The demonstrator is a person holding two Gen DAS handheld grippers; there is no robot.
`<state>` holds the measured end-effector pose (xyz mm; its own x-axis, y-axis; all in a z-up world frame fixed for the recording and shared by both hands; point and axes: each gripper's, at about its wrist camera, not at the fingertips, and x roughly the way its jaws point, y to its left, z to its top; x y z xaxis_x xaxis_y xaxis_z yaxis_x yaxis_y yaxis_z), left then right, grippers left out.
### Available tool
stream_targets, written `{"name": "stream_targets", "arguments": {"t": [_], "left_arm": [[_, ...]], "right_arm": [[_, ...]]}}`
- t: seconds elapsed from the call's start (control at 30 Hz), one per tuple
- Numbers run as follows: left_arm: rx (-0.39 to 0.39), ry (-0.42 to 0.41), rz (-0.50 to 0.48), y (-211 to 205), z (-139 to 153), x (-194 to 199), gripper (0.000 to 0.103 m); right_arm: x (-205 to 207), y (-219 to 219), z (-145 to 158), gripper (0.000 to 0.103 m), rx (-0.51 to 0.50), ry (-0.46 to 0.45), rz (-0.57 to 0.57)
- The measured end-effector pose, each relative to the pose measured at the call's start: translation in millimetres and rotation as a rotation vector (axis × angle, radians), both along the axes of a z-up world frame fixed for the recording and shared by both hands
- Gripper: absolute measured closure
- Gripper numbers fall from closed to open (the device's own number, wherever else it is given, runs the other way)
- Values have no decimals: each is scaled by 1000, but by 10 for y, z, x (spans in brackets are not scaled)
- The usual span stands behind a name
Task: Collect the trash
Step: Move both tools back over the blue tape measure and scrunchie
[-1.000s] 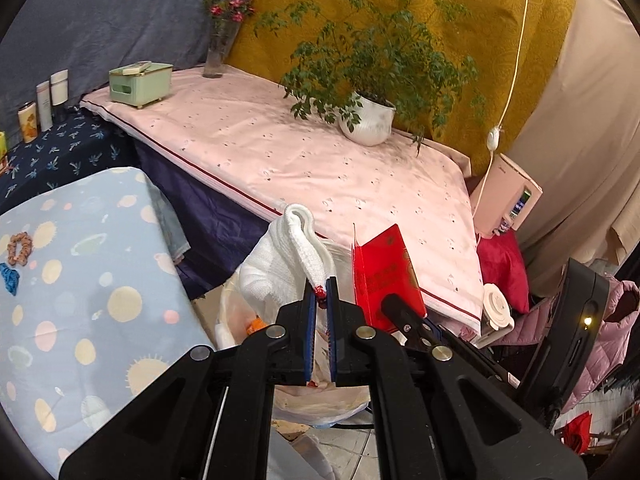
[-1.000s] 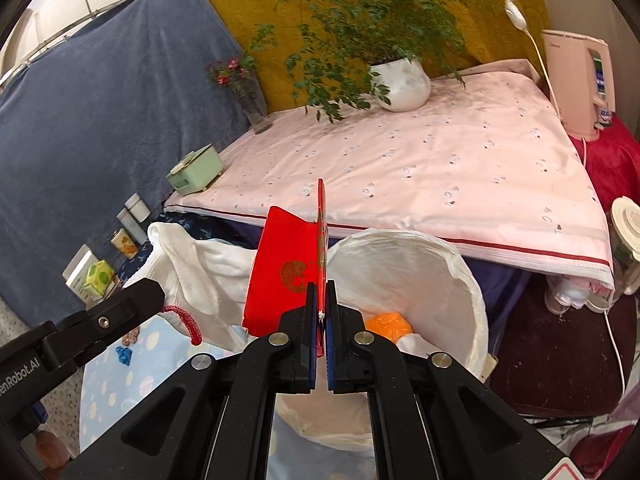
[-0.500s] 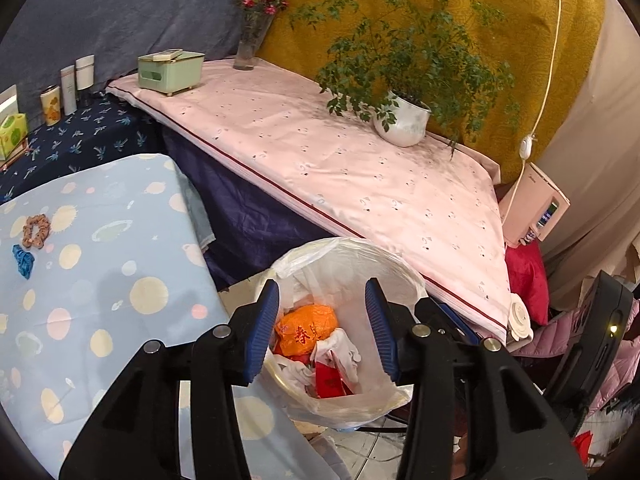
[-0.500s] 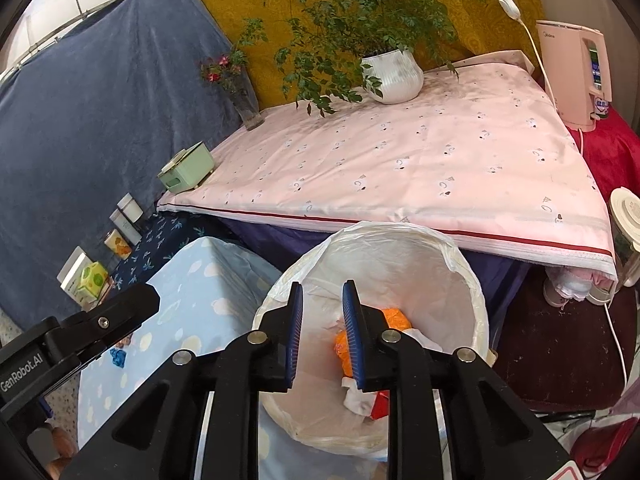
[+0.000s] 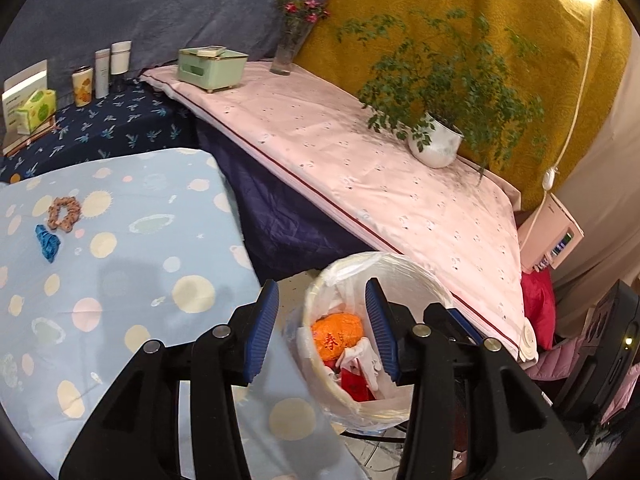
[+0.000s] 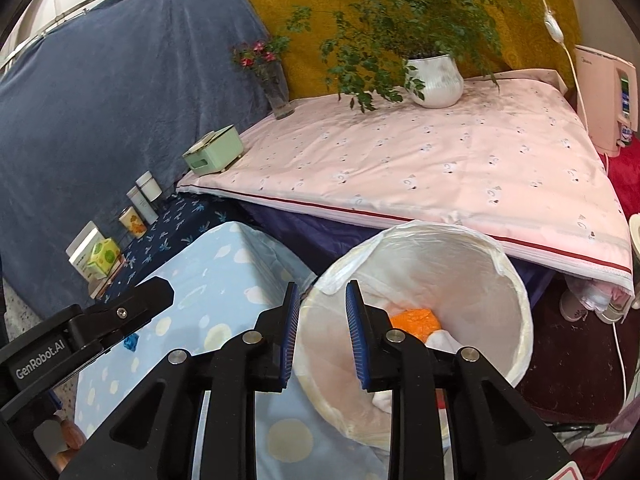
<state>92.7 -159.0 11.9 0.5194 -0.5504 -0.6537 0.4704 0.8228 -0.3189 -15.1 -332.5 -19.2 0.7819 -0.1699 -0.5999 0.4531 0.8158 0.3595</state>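
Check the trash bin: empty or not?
Not empty. The bin holds an orange bag, white scraps and a red piece, well below its rim.

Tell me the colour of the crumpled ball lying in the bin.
Orange ball, with a red character printed on it; clearest in the left wrist view.

The trash bin (image 5: 400, 264) is standing on the floor between the near tabletop (image 5: 120, 280) on its left and the far tabletop (image 5: 360, 168) behind it. Wrappers (image 5: 338, 334) are lying in the bin. A potted plant (image 5: 436, 144), a vase (image 5: 286, 50) and a box (image 5: 210, 66) are sitting on the far tabletop.
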Motion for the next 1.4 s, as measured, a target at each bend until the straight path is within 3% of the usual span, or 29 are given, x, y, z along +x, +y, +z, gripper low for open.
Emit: {"name": "stream_targets", "arguments": {"t": [0.6, 0.73, 1.07, 1.4], "left_arm": [[-8, 53, 236, 1225, -228, 467, 60], [0, 66, 322, 1604, -310, 594, 49], [41, 115, 505, 2459, -632, 953, 41], [21, 192, 621, 2933, -1010, 1469, 35]], "right_arm": [[570, 892, -21, 74, -38, 46, 161], [751, 1199, -51, 74, -50, 61, 220], [1278, 1953, -244, 74, -41, 112, 353], [1948, 2428, -559, 74, -25, 170, 441]]}}
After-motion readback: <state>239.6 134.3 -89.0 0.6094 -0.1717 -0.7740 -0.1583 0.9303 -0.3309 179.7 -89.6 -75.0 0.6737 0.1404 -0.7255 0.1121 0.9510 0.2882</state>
